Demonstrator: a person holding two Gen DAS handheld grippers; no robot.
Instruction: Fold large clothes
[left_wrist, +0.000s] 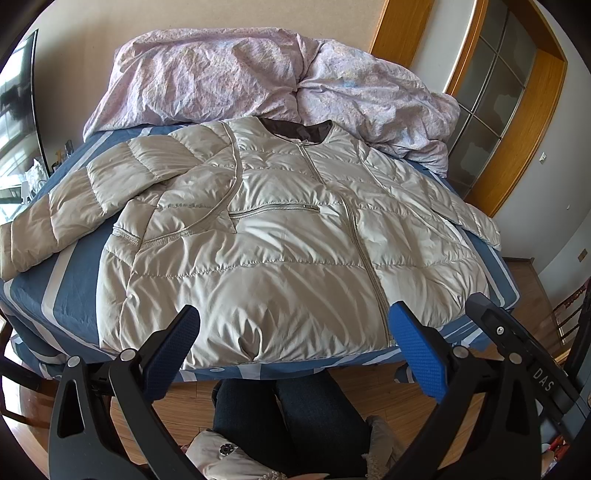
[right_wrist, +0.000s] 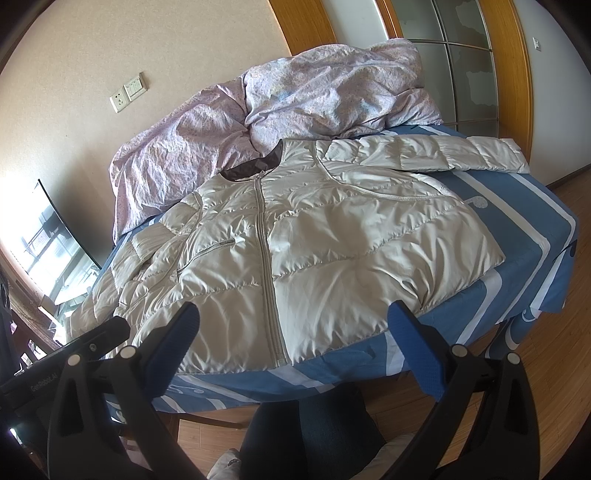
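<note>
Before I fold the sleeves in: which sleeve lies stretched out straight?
The jacket's right-side sleeve, running straight toward the bed's far right corner. The left-side sleeve angles down toward the bed's left edge.

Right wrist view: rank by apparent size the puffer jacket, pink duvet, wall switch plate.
Largest to smallest:
1. puffer jacket, though it lies nearer the camera than the duvet, so that gap is unsure.
2. pink duvet, bunched at the far end of the bed.
3. wall switch plate, clearly smallest.

Hidden and cut-off parts

The puffer jacket (left_wrist: 258, 240) covers most of the bed (left_wrist: 74, 295); its left cuff runs off the frame's left edge; the person's legs (left_wrist: 295, 424) are cropped below.
</note>
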